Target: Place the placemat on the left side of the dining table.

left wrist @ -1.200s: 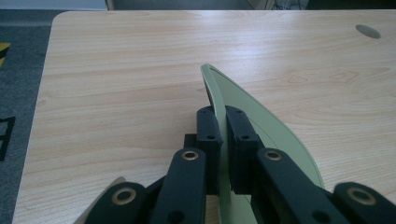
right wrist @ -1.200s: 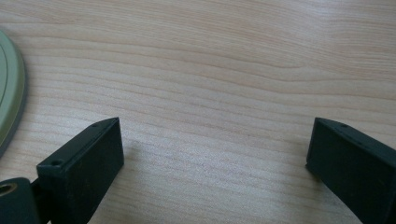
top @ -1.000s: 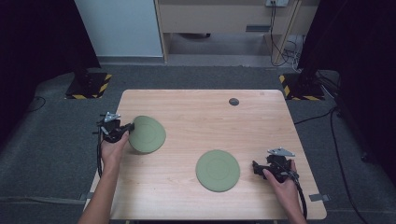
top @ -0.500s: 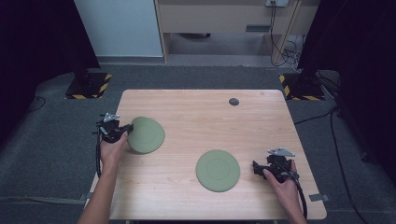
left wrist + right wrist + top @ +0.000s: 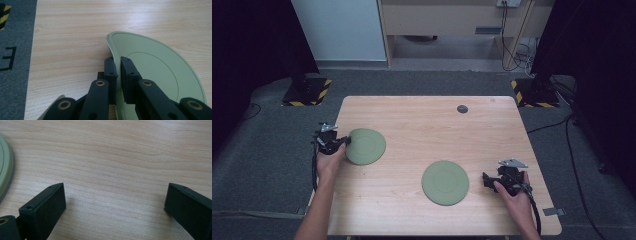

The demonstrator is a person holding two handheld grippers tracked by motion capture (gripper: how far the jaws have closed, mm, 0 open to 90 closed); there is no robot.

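The left claw [image 5: 118, 72] pinches the rim of a green plate [image 5: 367, 146] at the desk's [image 5: 422, 120] nine o'clock side, likely carrying it. Next likely stacking it on the second plate [image 5: 445, 182] at five o'clock. The right claw [image 5: 115, 205] rests spread.

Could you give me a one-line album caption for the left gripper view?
Left gripper shut on the rim of a green plate above a wooden table.

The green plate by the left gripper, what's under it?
The wooden table lies under the green plate. The left gripper pinches its rim, so that edge looks tipped up. Whatever lies beneath the plate's middle is covered.
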